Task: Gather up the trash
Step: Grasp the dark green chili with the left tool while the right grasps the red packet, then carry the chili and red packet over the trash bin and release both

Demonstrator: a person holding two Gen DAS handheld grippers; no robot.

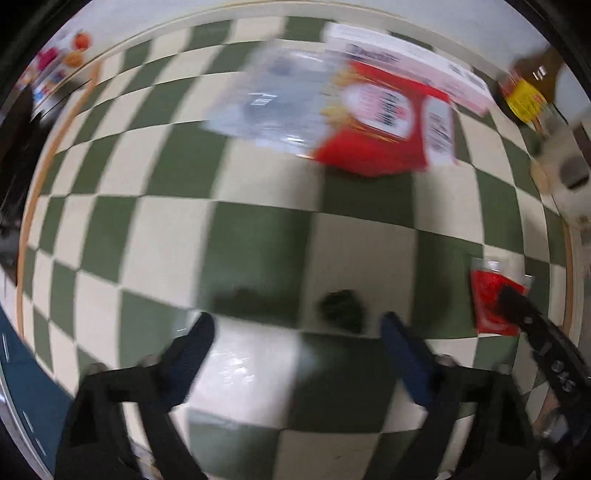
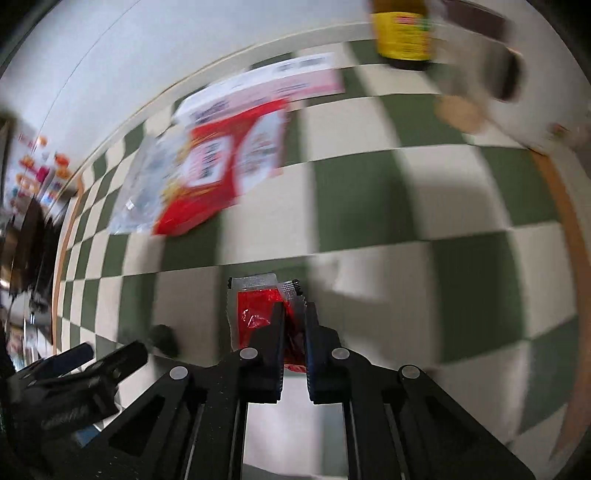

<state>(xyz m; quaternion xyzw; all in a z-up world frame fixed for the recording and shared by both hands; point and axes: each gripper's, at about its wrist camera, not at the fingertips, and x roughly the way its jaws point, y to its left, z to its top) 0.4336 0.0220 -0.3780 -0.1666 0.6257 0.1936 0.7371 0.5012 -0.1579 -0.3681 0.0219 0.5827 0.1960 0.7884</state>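
My right gripper (image 2: 294,310) is shut on a small red sauce packet (image 2: 255,314) and holds it above the green-and-cream checked tablecloth (image 2: 369,206). The packet also shows in the left wrist view (image 1: 487,295), pinched at the right edge. My left gripper (image 1: 297,325) is open and empty above the cloth, just short of a small dark crumpled scrap (image 1: 341,308), which also shows in the right wrist view (image 2: 164,338). A red snack box (image 1: 384,122) lies flat farther off, on a clear plastic wrapper (image 1: 266,99). Both views are motion-blurred.
A white and pink carton (image 1: 406,62) lies behind the red box. A dark bottle with a yellow label (image 2: 404,35) stands at the far right, next to a pale container (image 1: 565,173). The wooden table rim (image 2: 565,221) runs along the right.
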